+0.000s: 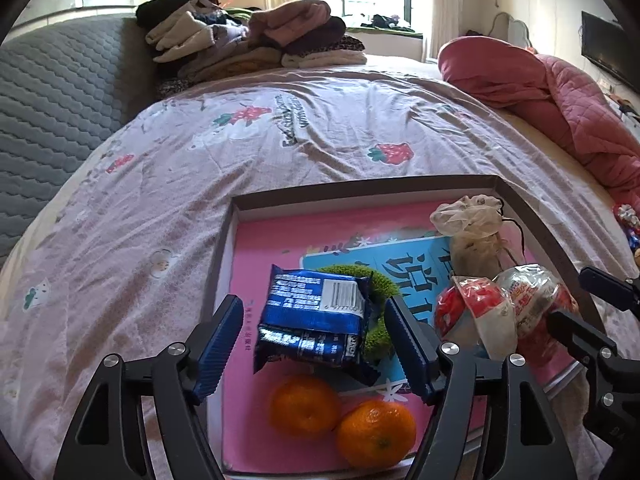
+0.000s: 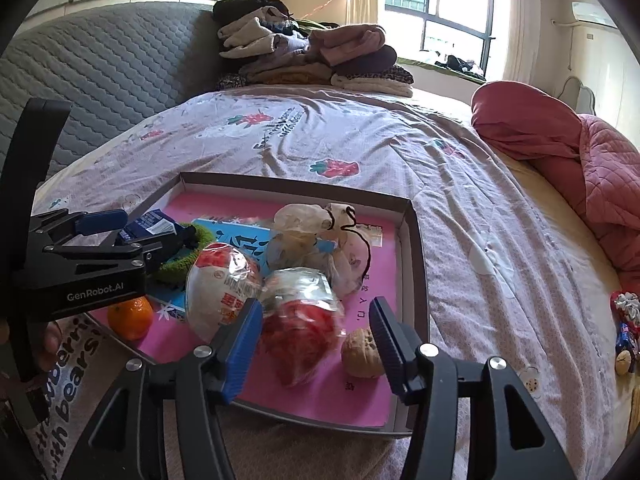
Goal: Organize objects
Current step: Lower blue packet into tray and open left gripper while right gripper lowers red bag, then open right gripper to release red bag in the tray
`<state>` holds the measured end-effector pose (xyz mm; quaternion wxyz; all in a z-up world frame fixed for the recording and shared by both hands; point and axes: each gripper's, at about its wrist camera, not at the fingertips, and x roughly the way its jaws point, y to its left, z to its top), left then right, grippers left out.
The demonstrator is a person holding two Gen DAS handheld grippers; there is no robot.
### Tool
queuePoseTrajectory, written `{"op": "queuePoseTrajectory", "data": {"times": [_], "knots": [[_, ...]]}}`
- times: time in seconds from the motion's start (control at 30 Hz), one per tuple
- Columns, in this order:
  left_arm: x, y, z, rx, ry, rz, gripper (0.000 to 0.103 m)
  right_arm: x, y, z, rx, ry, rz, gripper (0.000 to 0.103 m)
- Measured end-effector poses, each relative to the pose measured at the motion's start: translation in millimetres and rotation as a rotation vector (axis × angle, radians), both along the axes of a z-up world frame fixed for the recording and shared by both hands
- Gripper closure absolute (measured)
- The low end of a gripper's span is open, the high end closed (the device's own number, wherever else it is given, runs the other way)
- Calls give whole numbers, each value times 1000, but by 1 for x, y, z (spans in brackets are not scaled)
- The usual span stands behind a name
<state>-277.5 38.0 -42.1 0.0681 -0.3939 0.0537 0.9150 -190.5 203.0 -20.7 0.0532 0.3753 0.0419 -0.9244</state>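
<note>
A shallow grey-rimmed box (image 1: 360,186) with a pink floor lies on the bed. My left gripper (image 1: 316,344) is open astride two stacked blue snack packets (image 1: 316,320), with its pads apart from them. The packets rest on a green fuzzy ring (image 1: 386,286), and two oranges (image 1: 304,406) lie just in front. My right gripper (image 2: 316,340) is open around a red-and-clear wrapped packet (image 2: 304,328), which lies beside a walnut (image 2: 362,354). A second red-and-white packet (image 2: 222,284) and a drawstring cloth pouch (image 2: 320,240) wrapped in plastic sit behind it.
A floral sheet (image 1: 280,152) covers the bed around the box. Folded clothes (image 1: 248,40) are piled at the far end, by the grey quilted headboard (image 1: 52,92). A pink quilt (image 2: 580,168) is bunched at the right. Small wrapped sweets (image 2: 626,332) lie near the right edge.
</note>
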Motion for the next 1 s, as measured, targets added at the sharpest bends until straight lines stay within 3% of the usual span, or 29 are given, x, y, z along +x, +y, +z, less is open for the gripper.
{"op": "queuePoseTrajectory", "data": {"times": [0.43,1.0], "knots": [[23,-7,29,12,28,18,28,12,-4,26,-4,39,-7,46],[71,-19,79,40,111,37,26,41,-13,83,0,138,-17,45]]}}
